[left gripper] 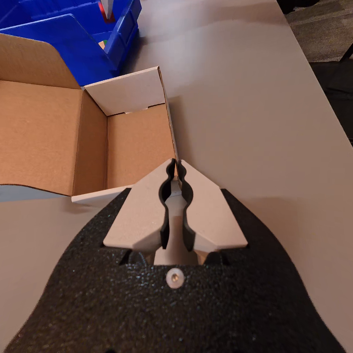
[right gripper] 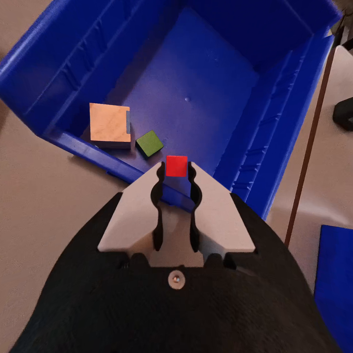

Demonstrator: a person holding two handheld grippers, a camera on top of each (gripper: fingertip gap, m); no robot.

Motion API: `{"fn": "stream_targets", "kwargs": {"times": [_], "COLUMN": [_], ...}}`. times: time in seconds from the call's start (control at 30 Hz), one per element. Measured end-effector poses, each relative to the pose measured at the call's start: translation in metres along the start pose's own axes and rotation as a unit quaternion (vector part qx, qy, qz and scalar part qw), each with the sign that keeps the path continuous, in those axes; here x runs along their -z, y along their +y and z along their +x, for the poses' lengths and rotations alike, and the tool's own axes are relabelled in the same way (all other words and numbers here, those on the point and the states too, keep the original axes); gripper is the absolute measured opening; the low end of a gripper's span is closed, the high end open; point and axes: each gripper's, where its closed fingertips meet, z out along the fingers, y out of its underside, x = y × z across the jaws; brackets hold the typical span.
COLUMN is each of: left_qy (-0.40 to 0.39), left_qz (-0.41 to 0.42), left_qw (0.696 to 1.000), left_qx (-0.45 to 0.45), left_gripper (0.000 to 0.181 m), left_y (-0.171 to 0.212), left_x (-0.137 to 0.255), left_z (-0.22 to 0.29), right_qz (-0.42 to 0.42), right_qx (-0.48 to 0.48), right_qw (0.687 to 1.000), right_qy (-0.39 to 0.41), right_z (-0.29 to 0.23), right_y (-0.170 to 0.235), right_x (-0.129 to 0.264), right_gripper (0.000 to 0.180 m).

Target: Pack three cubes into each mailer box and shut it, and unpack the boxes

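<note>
With the left tongs (left gripper: 176,162) pinching the mailer box (left gripper: 133,137) wall, the right tongs (right gripper: 176,165) pinching a red cube (right gripper: 176,166) by its tips risk dropping it near the green cube (right gripper: 149,143) at 10 o'clock.

**A pale desk with a box and blue bins on it**

The desk (left gripper: 238,95) has a plain, light grey-beige top. An open mailer box (left gripper: 57,133), white outside and brown inside, stands on it. A blue bin (left gripper: 118,49) sits just behind the box. In the right wrist view, a blue bin (right gripper: 57,63) rests on the desk (right gripper: 38,191), and another blue thing (right gripper: 336,286) lies at the right edge.
</note>
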Motion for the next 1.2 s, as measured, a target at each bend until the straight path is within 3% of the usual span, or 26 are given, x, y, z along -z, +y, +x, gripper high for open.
{"fn": "stream_targets", "kwargs": {"times": [0.03,0.17,0.4,0.57,0.67,0.8,1.07,1.2], "left_qy": [0.0,0.0,0.0,0.001,0.0,-0.008,-0.029,-0.037], "left_qz": [0.0,-0.001,-0.003,0.002,0.001,-0.004,-0.004,0.007], "left_qw": [1.0,1.0,1.0,1.0,1.0,1.0,0.999,0.999], "left_qx": [0.0,-0.001,-0.005,0.0,-0.001,-0.007,-0.023,-0.014], "left_gripper": [0.0,0.0,0.0,0.0,0.0,0.0,0.001,0.002], "left_y": [0.0,0.0,0.001,0.001,0.001,0.001,-0.001,-0.003], "left_x": [0.0,0.0,0.001,0.002,0.001,0.001,-0.002,-0.002], "left_z": [0.0,0.0,0.0,0.0,0.0,-0.002,-0.004,-0.005], "right_qz": [-0.007,0.04,0.24,0.209,0.191,0.253,0.338,0.354], "right_qx": [0.0,-0.008,0.028,-0.028,-0.025,-0.014,0.006,-0.034], "right_qw": [1.0,0.999,0.965,0.97,0.974,0.962,0.94,0.933], "right_qy": [-0.012,-0.023,-0.105,-0.121,-0.119,-0.102,0.047,0.054], "right_z": [-0.004,-0.02,-0.131,-0.158,-0.162,-0.17,-0.174,-0.178], "right_y": [0.002,-0.017,-0.113,-0.145,-0.148,-0.154,-0.111,-0.089], "right_x": [0.0,0.018,0.071,0.039,0.024,0.039,0.069,0.071], "right_gripper": [0.027,0.043,0.034,0.048,0.026,0.002,0.003,0.002]}}
